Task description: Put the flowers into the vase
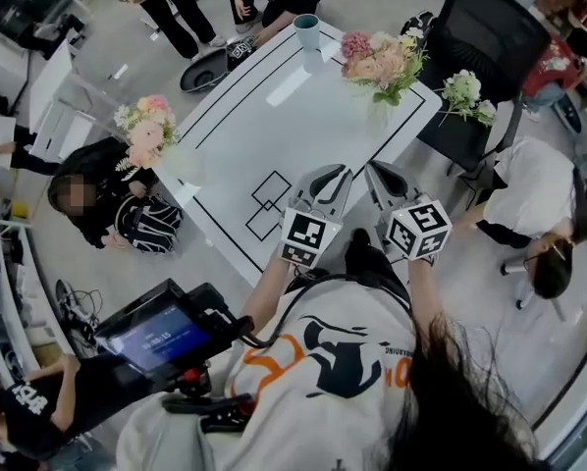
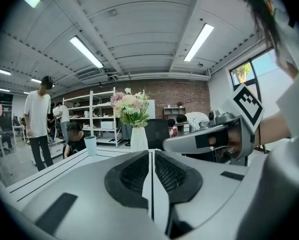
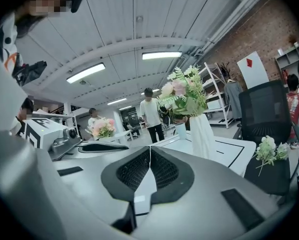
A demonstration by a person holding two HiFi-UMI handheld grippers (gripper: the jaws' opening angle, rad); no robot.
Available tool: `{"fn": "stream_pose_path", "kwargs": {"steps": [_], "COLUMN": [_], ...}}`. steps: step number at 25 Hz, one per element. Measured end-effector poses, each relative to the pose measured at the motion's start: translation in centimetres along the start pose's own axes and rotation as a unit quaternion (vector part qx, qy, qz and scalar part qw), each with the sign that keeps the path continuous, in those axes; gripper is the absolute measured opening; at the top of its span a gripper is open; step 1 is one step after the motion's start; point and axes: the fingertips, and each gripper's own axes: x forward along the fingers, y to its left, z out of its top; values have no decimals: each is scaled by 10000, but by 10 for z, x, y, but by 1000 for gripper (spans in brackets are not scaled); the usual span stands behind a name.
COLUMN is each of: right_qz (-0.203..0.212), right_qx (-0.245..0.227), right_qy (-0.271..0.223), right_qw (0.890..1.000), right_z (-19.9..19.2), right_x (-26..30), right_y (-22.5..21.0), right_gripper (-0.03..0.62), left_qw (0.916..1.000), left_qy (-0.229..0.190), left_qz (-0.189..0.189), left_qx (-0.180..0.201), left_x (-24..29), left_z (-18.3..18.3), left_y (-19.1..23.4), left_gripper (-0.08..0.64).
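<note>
Two handheld grippers hover side by side over the near edge of a white table [image 1: 274, 116] marked with black lines. The left gripper [image 2: 150, 156] has its jaws pressed together with nothing between the pads. The right gripper [image 3: 149, 151] is likewise pinched closed and empty.

The white vase [image 3: 202, 134] stands at the table's far right corner, well apart from both claws, ahead of them and to the right. It already holds a bunch of pink and cream flowers [image 1: 382, 59] with green leaves. A loose spray of white flowers [image 1: 467, 94] lies on the seat of a black office chair [image 1: 490, 27] just beyond that corner, further right than the vase and out past the right gripper.

A second bouquet [image 1: 146, 130] of pink blooms stands off the table's left edge, well left of the left gripper. A pale blue cup [image 1: 306, 30] sits at the far edge.
</note>
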Motion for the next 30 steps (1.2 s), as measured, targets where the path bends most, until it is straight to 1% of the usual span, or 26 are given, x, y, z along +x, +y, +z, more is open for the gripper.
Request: {"fn": "stream_pose_path", "kwargs": {"steps": [2,6,13,19,22,26,30], "right_qz": [-127,-369,-768,-884,-863,-811,-708], "right_qx": [42,92,96,60,35,27,-34], "right_qy": [-27,-65,-60,61,81,99,138], "right_qw": [9999,9993,9970,9960,9962,9967,9974], "right_z": [-10,-28,-52,-61,-61,-62,-63], "right_x": [-8,-28,-67,-82,-82,-83,-70], "right_y": [15,42,70,81,85,89,93], "right_gripper": [17,15,14,14,14,14,14], "left_qw": [9999,9995,9982,9972,9970,9973,9980], "left_qy": [1,16,100,64,57,75,57], "left_qz": [-118,-325,-596,-744,-765,-727,-616], "left_qx": [-20,55,24,-102,-89,-105,-146], "left_x": [-16,-47,-82,-88,-87,-90,-89], "left_z": [-6,-18,-36,-39,-38,-36,-36], "left_y": [-6,-21,-52,-65,-68,-70,-59], "left_gripper": [44,44,44,44,44,44,44]}}
